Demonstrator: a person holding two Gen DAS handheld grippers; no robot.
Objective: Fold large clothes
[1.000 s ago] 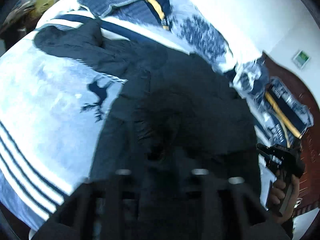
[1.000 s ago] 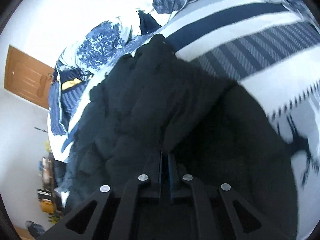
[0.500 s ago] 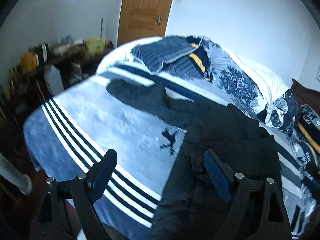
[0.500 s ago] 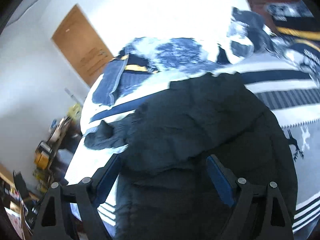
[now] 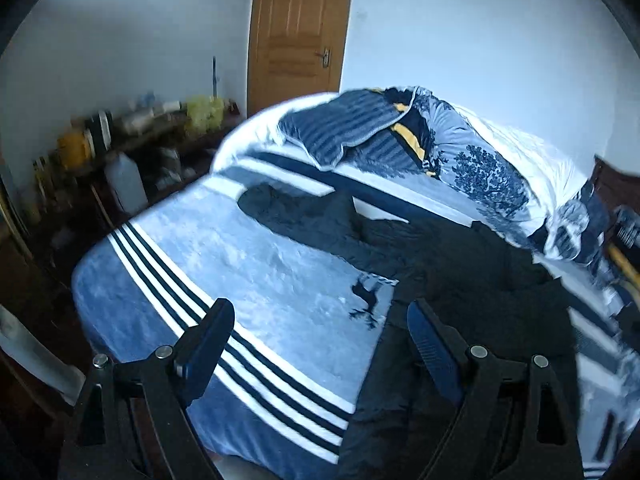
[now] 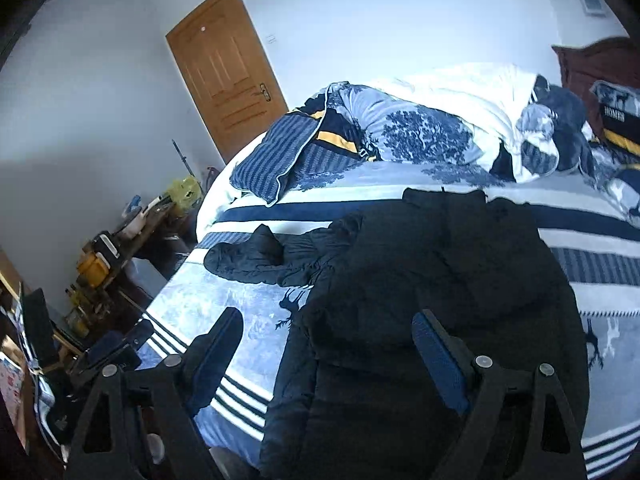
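Bed (image 6: 600, 240) fills most of both views, covered by a blue-and-white striped blanket with deer print. Black padded coat (image 6: 440, 300) lies across it, centre to lower right of the right wrist frame, body bunched and partly doubled, one sleeve (image 6: 248, 260) trailing out toward centre left. Rumpled duvet and pillows (image 6: 420, 132) along the upper edge, just beyond the collar. Left gripper (image 5: 316, 340) fingers spread wide, nothing between them; right gripper (image 6: 324, 344) likewise spread and empty, above the coat. Risks, as judged: slick puffy fabric may spring back and undo a fold; the stray sleeve could be missed; a shallow pinch may catch only the top layer.
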